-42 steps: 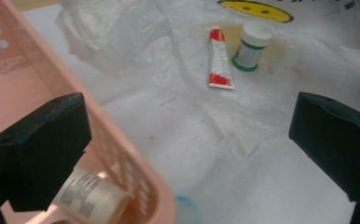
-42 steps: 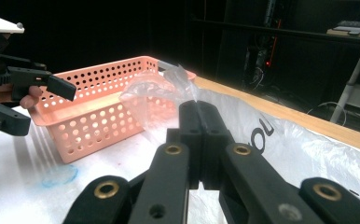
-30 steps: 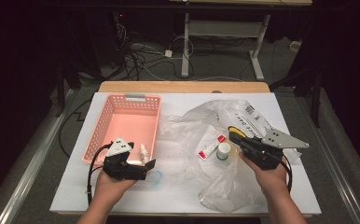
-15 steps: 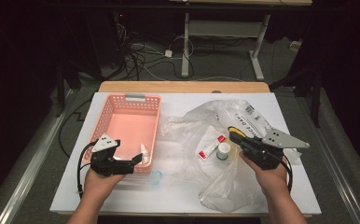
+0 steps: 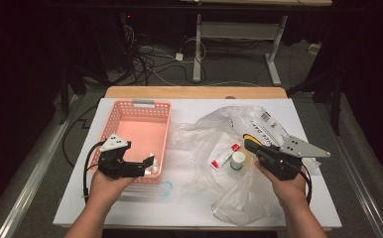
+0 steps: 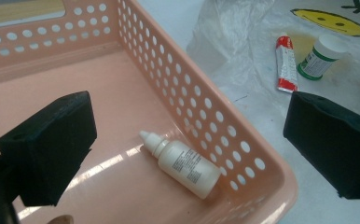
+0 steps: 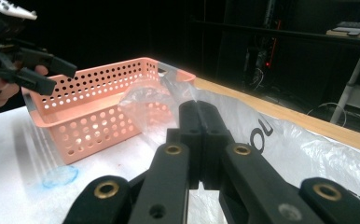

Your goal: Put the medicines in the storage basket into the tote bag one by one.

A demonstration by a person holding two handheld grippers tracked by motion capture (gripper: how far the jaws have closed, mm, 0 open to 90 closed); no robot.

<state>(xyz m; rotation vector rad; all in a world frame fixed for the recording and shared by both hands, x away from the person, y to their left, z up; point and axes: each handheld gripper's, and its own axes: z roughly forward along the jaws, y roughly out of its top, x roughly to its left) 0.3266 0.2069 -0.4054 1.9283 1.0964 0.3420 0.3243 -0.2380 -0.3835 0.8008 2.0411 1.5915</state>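
left gripper (image 5: 147, 163) drawn back, bottle (image 6: 182, 163) in basket (image 5: 136, 110), tube (image 5: 224, 155) nearby

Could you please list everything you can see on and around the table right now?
Basket: one, pink, left half of table.
Dropper bottle: one, white, lying inside basket's near corner.
Plastic bag: one, clear with print, spread over right half.
Tube: one, white and red, lying on bag.
Jar: one, white with green label, upright beside tube.
Blue smear: one, on table before basket.
Table: one, white top.
Left gripper: black, open, above basket.
Right gripper: black, shut, over bag.
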